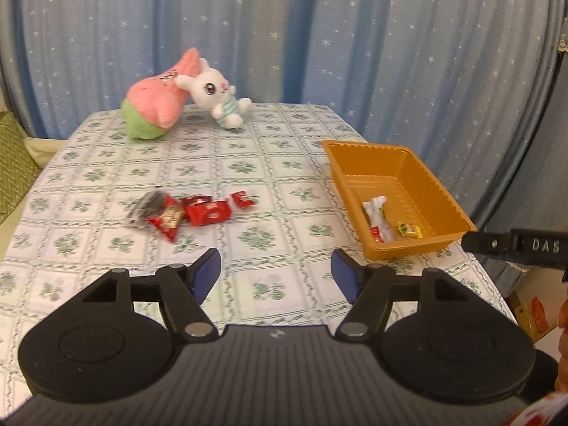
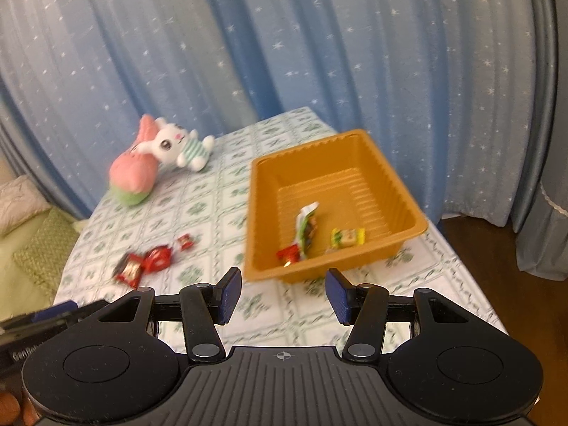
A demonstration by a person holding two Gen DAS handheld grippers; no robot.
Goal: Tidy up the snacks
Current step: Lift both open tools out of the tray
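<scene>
Standing over: a bench under a white cloth checked with green flowers, a blue star-dotted curtain hanging behind it.
Left gripper: bottom centre of the left wrist view, above bare cloth; its blue-padded fingers stand well apart with nothing between them.
Right gripper: bottom centre of the right wrist view; its blue fingers are parted and empty, just short of the tray's near wall.
Orange ribbed plastic tray: right of middle in the left wrist view, on the bench.
Tray contents: a long white-and-green snack packet, a small yellow wrapped candy beside it, and a small red wrapped sweet at the near wall.
Loose red-wrapped snacks: clustered left of centre in the left wrist view, on the cloth, well apart from the tray; a dark clear-wrapped packet lies at the cluster's left end.
Plush toys: a pink-and-green star-shaped plush and a white plush rabbit in a striped shirt lean together at the far edge, upper left.
</scene>
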